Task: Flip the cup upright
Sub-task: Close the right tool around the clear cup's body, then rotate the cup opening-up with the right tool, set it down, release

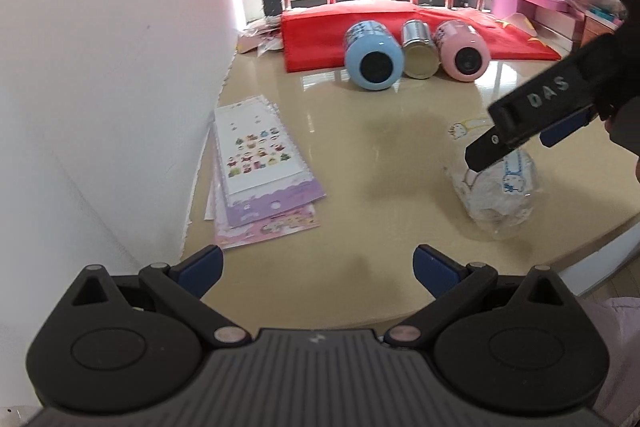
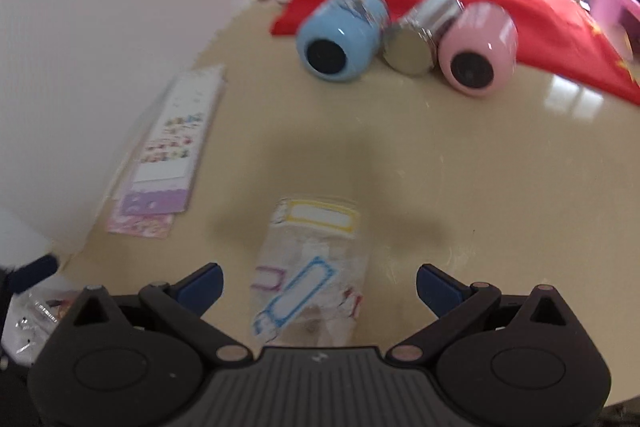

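Observation:
A clear plastic cup with sticker labels lies on its side on the beige table. It also shows in the left wrist view at the right. My right gripper is open, its jaws standing either side of the cup without touching it; it enters the left wrist view from the upper right, just above the cup. My left gripper is open and empty near the table's front edge, well left of the cup.
A blue cup, a steel cup and a pink cup lie on their sides at the back by a red cloth. Sticker sheets lie by the white wall on the left.

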Available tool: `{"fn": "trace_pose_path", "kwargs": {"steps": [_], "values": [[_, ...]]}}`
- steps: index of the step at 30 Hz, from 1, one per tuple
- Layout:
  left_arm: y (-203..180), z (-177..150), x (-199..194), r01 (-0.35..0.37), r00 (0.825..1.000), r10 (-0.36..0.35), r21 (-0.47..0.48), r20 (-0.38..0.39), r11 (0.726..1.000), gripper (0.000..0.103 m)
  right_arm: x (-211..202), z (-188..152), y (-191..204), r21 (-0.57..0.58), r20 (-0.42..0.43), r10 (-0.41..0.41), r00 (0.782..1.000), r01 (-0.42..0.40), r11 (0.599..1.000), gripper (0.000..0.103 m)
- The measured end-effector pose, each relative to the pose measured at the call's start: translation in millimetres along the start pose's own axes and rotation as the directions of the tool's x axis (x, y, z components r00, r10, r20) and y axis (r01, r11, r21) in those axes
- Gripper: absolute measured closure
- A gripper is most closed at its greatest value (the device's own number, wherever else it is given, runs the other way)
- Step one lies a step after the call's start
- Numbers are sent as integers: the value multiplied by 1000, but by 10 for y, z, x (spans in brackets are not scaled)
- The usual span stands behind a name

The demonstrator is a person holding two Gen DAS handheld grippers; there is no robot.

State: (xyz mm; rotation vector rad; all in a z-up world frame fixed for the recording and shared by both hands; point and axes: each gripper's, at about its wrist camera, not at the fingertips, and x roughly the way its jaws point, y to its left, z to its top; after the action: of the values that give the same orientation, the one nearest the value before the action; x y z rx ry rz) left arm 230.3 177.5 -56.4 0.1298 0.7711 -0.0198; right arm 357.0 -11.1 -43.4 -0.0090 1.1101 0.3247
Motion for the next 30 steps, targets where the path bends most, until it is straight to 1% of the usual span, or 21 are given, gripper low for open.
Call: {"fn": "trace_pose_path", "kwargs": {"steps": [2,5,7,11,13,14,15,17,19,21,23,25,27,28,29,30], "values": [[45,-8,31,-2,1000,2,-5,-3,1000,0,93,71,16,28,-27,-13,1000,14,1000,0],[96,-16,66,-4,1000,4,-16,-4,1000,0,188,184,31,79,-75,-8,997,14,997,1],[120,-21,83,0,1000,0,-26,-6,1000,0,223,229,67,85,-80,-4,997,11,996,4],[144,-26,116,4,1000,-5,-34,-11,999,0,312,297,57,113,-93,-37,995,47,993,8],[149,-36,130,9,1000,-10,-39,-11,999,0,375,333,31,122,-113,-46,993,60,991,25],[150,-39,132,13,1000,-14,-41,-10,999,0,401,329,16,126,-127,-39,991,55,990,42],[147,-44,127,16,1000,-16,-44,-9,999,0,412,316,-10,125,-137,-21,990,39,991,42],[155,-54,114,21,1000,-21,-49,-4,999,0,330,244,-58,103,-91,32,995,-23,994,42],[166,-60,119,20,1000,-21,-54,-5,998,0,177,154,-99,58,-9,55,998,-54,997,43],[165,-52,131,16,1000,-16,-57,-8,998,0,29,69,-155,26,65,84,994,-86,996,43],[145,-34,134,13,1000,-14,-61,-8,998,0,-97,-5,-225,-7,127,116,985,-116,993,43],[113,-4,125,18,1000,-18,-63,-2,998,0,-256,-120,-318,-43,218,157,963,-152,987,43],[66,30,110,24,1000,-24,-59,6,998,0,-393,-219,-406,-78,307,172,936,-155,985,43],[34,53,104,27,1000,-27,-56,9,998,0,-444,-261,-456,-86,339,179,924,-159,984,44],[-9,77,94,30,999,-29,-53,13,998,0,-482,-309,-507,-94,373,191,908,-168,981,43],[-47,98,87,34,999,-33,-51,15,998,0,-536,-362,-576,-108,419,196,887,-166,980,44]]}}
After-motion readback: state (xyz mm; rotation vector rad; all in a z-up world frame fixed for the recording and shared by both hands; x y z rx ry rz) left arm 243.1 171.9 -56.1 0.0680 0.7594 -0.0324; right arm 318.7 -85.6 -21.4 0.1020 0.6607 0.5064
